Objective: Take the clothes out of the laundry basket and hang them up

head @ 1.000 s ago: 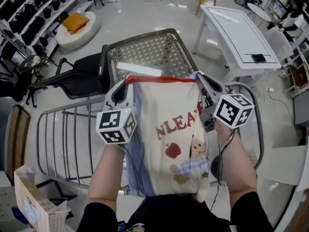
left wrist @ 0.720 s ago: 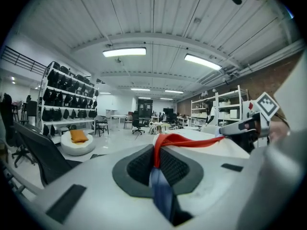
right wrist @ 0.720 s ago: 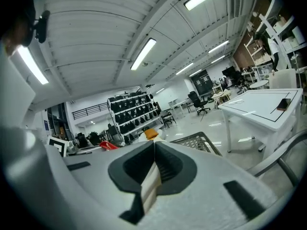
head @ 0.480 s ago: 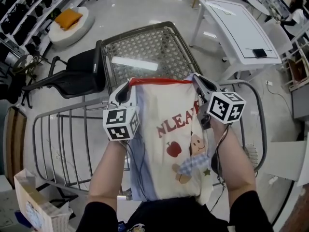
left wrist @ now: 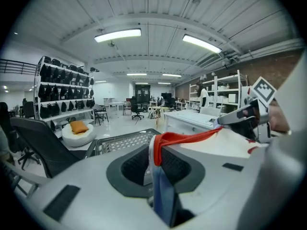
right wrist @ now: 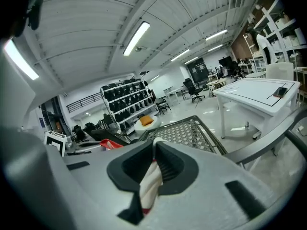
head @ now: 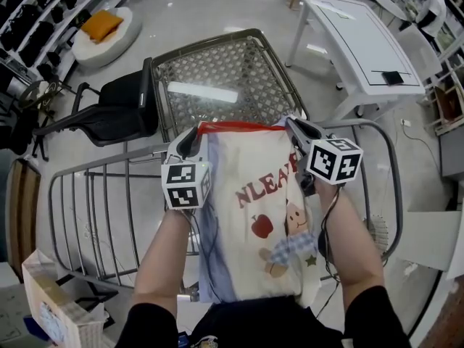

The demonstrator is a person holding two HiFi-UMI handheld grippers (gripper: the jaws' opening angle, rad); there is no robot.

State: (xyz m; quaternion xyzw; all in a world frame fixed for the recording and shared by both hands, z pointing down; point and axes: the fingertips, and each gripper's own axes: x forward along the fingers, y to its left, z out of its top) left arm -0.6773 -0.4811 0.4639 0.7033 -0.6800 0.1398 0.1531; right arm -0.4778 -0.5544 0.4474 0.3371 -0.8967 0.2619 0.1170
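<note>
Left gripper view: left tool [left wrist: 156,153] clamps shirt [left wrist: 192,137] at its red collar, jaws easing open. Right tool [right wrist: 154,166] clamps the other shoulder, same. Take-out looks done, shirt held spread above drying rack [head: 94,201]. Hanging remains.

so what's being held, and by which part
The cream printed garment: left gripper and right gripper each pinch a top corner by the red-trimmed edge, jaws starting to open.

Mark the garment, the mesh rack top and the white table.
garment [head: 246,158], head view, cream front above the lettering.
mesh rack top [head: 232,71], head view, middle of the mesh.
white table [head: 355,42], head view, bare tabletop.
</note>
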